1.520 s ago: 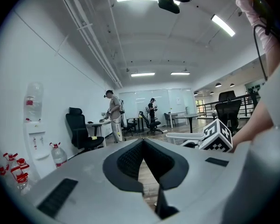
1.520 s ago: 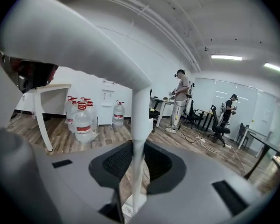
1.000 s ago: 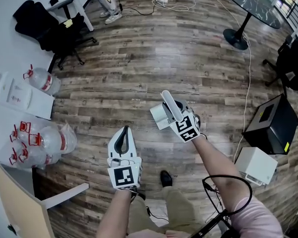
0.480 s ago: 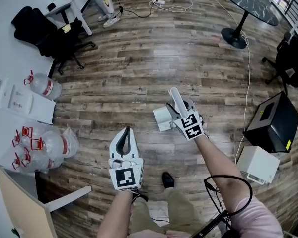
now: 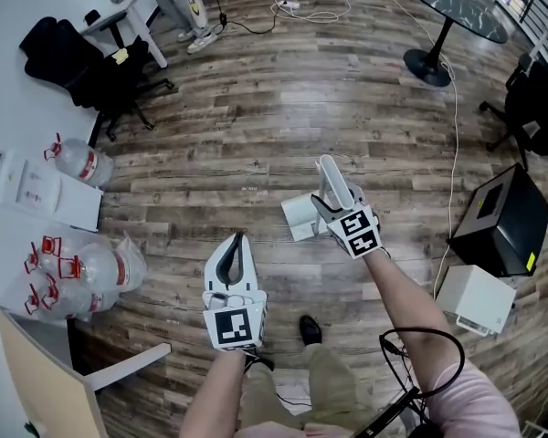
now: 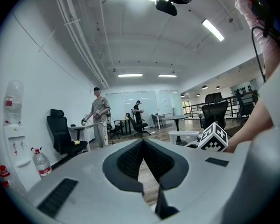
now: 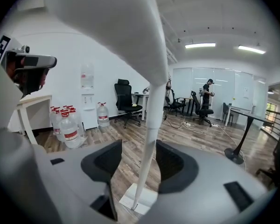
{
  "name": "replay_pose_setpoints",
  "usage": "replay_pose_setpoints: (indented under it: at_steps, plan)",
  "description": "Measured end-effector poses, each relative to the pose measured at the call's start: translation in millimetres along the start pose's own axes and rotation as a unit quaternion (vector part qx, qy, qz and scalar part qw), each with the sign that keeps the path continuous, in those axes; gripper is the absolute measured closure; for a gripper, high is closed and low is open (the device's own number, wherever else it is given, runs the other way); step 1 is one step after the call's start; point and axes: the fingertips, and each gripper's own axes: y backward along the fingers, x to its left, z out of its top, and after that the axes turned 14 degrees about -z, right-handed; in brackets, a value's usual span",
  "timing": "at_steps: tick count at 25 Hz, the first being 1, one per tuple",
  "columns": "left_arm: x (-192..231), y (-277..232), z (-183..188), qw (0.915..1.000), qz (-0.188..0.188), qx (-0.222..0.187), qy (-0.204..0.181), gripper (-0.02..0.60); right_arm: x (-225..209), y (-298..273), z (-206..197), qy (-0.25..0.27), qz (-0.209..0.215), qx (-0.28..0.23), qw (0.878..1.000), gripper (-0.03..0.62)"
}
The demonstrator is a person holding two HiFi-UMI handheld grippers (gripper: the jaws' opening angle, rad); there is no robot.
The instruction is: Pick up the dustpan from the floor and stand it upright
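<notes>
– Where's the dustpan (image 5: 299, 217)?
– Standing on the floor (image 5: 256, 135), its handle (image 7: 151, 125) upright between the right tongs (image 5: 327, 203), which are apart.
– And the left tongs (image 5: 236, 239)?
– Pressed together, empty, near the dustpan.

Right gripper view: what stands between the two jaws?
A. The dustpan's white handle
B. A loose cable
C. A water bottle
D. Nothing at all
A: the dustpan's white handle runs down between the two dark jaws of the right gripper, which stand apart on either side of it, and ends at its pan below.
</notes>
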Motion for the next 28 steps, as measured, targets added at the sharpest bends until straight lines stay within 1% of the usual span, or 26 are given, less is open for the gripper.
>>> replay_pose_setpoints:
  at_steps: [3,6,11,15,18,20,24,28]
  plan:
    - [-2,4,4,1.0,-0.002,0.001,-0.001,0.572,-3,6,-11,-0.006,-0.006,0.011,1.0,0.365]
    - [-2,7,19,0.9999,-0.012,-0.004,0.003,0.572,-8,21,-18,-0.022,-0.018,0.017,0.999,0.367]
    - [-8,15,59,0.9994,-0.03,-0.018,-0.009,0.572,-8,74,-24,-0.069,-0.042,0.026,0.996,0.368]
    - [-15,27,99,0.9979,-0.046,-0.043,-0.017,0.572,3,124,-3,-0.105,-0.062,0.014,0.992,0.37]
    - [-19,47,126,0.9962,-0.051,-0.071,-0.007,0.572,22,162,29,-0.118,-0.076,-0.007,0.99,0.375]
    - [-22,61,145,0.9948,-0.055,-0.085,-0.005,0.572,33,184,60,-0.125,-0.085,-0.029,0.988,0.385]
    - [-20,85,186,0.9919,-0.056,-0.113,-0.014,0.572,53,227,144,-0.135,-0.093,-0.093,0.982,0.411]
    - [-7,111,228,0.9872,-0.058,-0.146,-0.026,0.572,74,265,231,-0.125,-0.109,-0.153,0.974,0.44]
